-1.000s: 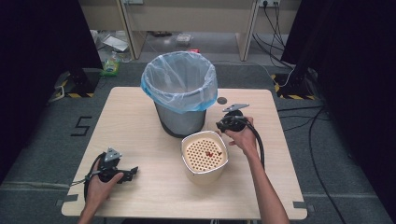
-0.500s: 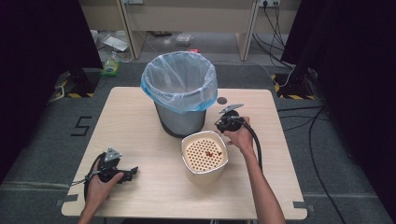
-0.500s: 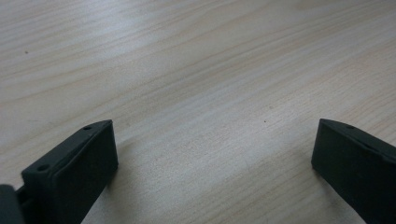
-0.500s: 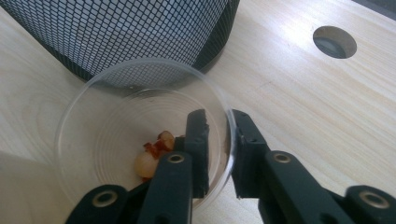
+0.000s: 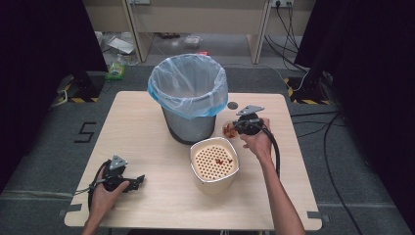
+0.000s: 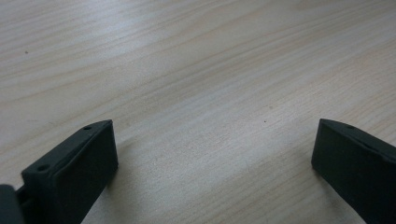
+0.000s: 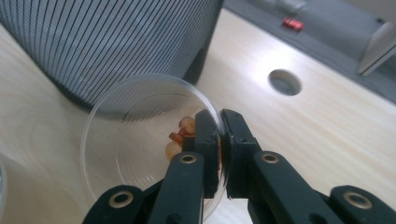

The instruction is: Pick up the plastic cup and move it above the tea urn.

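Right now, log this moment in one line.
right gripper: shut on clear cup rim | left gripper: open, over table

One mark can be read — a dark figure "5" [image 5: 86,131] on the grey floor [image 5: 44,147], just left of the wooden table [image 5: 147,142]. Nothing on the table carries legible lettering.

High view overlooks table [image 5: 147,122]; claw cameras close, table-level
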